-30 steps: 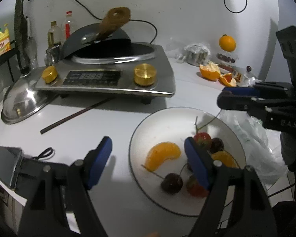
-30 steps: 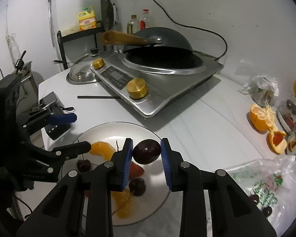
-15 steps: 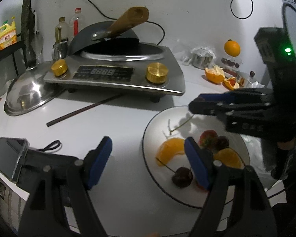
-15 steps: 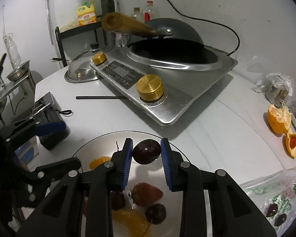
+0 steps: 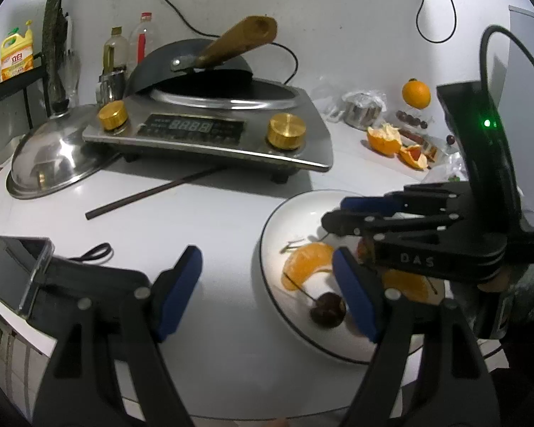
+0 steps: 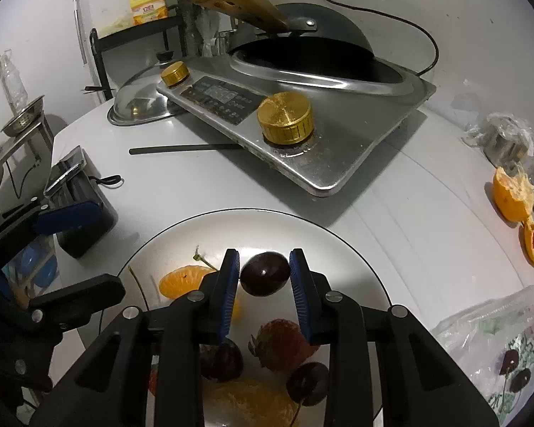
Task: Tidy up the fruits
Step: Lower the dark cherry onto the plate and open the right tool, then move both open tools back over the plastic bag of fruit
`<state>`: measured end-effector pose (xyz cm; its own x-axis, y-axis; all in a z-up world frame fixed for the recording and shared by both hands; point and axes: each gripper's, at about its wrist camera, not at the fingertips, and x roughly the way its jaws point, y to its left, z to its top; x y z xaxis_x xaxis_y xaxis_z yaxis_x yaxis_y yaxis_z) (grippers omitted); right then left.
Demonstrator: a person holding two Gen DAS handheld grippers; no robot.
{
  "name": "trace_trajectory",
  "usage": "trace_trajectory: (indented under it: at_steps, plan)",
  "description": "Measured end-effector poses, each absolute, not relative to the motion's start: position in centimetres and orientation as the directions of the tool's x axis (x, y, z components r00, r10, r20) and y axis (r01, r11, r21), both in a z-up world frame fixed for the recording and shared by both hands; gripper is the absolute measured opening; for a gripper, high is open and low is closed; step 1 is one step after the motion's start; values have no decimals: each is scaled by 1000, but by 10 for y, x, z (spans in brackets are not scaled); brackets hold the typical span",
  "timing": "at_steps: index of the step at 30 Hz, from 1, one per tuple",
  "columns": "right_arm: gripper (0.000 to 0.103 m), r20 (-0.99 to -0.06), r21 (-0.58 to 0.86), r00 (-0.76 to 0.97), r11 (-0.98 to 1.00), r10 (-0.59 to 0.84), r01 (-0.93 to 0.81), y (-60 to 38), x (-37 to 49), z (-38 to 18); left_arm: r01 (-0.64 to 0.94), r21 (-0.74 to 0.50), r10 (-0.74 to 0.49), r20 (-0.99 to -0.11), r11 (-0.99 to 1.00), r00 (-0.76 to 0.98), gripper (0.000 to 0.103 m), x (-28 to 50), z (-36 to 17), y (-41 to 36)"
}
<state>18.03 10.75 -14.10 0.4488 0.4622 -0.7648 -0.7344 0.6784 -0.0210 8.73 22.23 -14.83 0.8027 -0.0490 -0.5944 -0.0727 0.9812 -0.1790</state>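
A white plate (image 6: 341, 249) holds orange segments (image 6: 181, 281), a strawberry (image 6: 281, 345) and two dark cherries (image 6: 308, 382). My right gripper (image 6: 265, 270) is shut on another dark cherry (image 6: 265, 274), held just above the plate's middle. In the left wrist view the plate (image 5: 277, 220) sits at the right with an orange segment (image 5: 308, 263) and a stemmed cherry (image 5: 327, 309). The right gripper (image 5: 334, 211) reaches in over it from the right, and its cherry is hidden there. My left gripper (image 5: 265, 259) stands open and empty over the plate's left edge.
A steel induction cooker (image 5: 210, 131) with a wok stands behind the plate, with a steel lid (image 5: 50, 156) to its left. A dark chopstick (image 5: 153, 192) lies in front of it. Orange peels (image 5: 384, 138) lie at the right, and a plastic bag with cherries (image 6: 509, 356) lies beside the plate.
My right gripper has come down and in over the plate with the cherry still in it. The left gripper stays open in much the same place.
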Motion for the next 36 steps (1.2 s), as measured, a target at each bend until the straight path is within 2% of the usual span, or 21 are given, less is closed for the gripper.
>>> trace_trajectory:
  at_steps: [4, 36]
  plan:
    - [47, -763, -7, 449, 690, 464, -724, 102, 180, -138, -69, -178, -50, -589, 982, 806, 77, 83, -145, 220]
    - [48, -661, 16, 559, 754, 501, -657, -7, 135, -75, -10, -122, -59, -543, 992, 838, 77, 68, -99, 144]
